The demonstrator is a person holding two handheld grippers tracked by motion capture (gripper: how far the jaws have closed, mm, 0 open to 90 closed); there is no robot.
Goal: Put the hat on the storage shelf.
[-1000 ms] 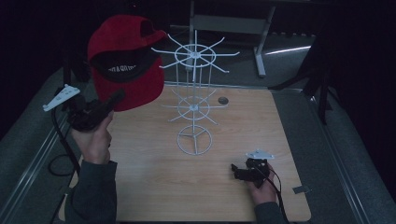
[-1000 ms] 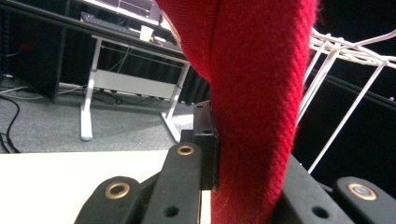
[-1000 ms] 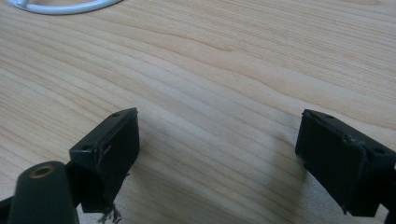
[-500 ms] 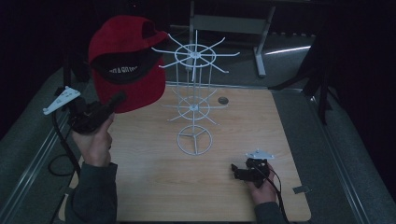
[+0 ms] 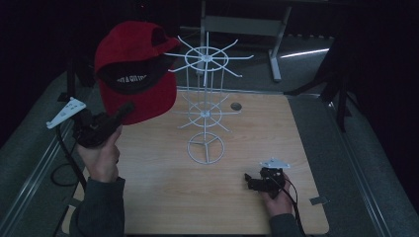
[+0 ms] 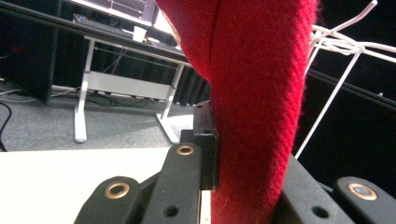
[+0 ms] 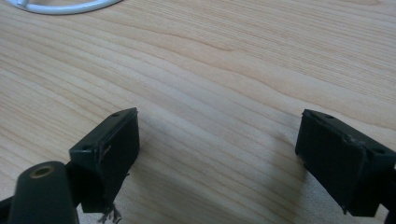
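Note:
A red cap (image 5: 133,69) with a black inner band hangs in the air at the left of the white wire rack (image 5: 205,106). My left gripper (image 5: 123,111) is shut on the cap's brim from below. In the left gripper view the red fabric (image 6: 257,107) is pinched between the jaws, with the rack's white wires (image 6: 343,46) just to its right. The rack stands on a ring base at the middle of the wooden table (image 5: 163,197). My right gripper (image 5: 249,181) rests low on the table near the front right, open, nothing between its pads (image 7: 109,149).
The rack's ring base (image 7: 60,7) lies ahead of the right gripper. A small round hole (image 5: 236,106) sits in the tabletop behind the rack. Grey ledges run along both table sides. A desk frame (image 5: 242,24) stands beyond the far edge.

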